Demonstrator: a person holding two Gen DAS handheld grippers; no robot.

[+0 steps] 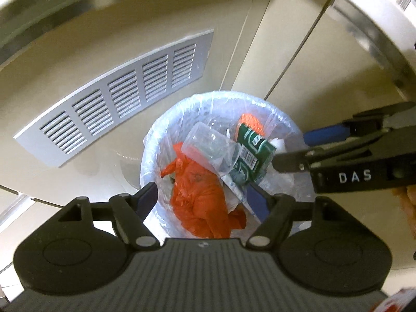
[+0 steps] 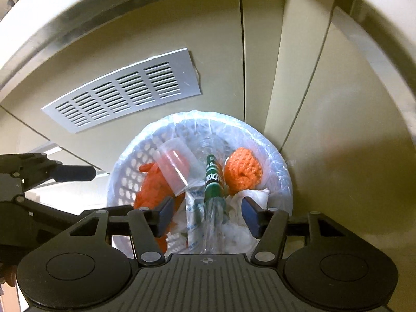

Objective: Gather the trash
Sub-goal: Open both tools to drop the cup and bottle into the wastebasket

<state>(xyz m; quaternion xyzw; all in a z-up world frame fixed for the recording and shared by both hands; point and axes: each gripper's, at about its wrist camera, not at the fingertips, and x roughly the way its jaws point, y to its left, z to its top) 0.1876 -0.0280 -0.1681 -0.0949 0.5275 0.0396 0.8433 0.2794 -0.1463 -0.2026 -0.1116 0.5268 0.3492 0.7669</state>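
A white lattice waste basket (image 2: 124,171) lined with a clear bag stands on the floor against a beige cabinet. Inside lie a crumpled orange bag (image 1: 197,189), a clear plastic cup (image 1: 205,145), a green packet (image 2: 213,182), an orange mesh ball (image 2: 243,169) and white tissue (image 2: 249,197). Above the basket my left gripper (image 1: 202,200) hangs open with nothing between its blue pads. My right gripper (image 2: 208,214) is open too; the green packet shows in the gap far below, untouched by the pads. The right gripper (image 1: 293,148) also reaches in from the right in the left wrist view.
A silver vent grille (image 2: 124,91) is set in the beige cabinet panel behind the basket. Cabinet doors (image 2: 312,104) rise at the right, under a metal counter edge (image 1: 377,39). A red-and-white object (image 1: 400,299) peeks in at the lower right corner.
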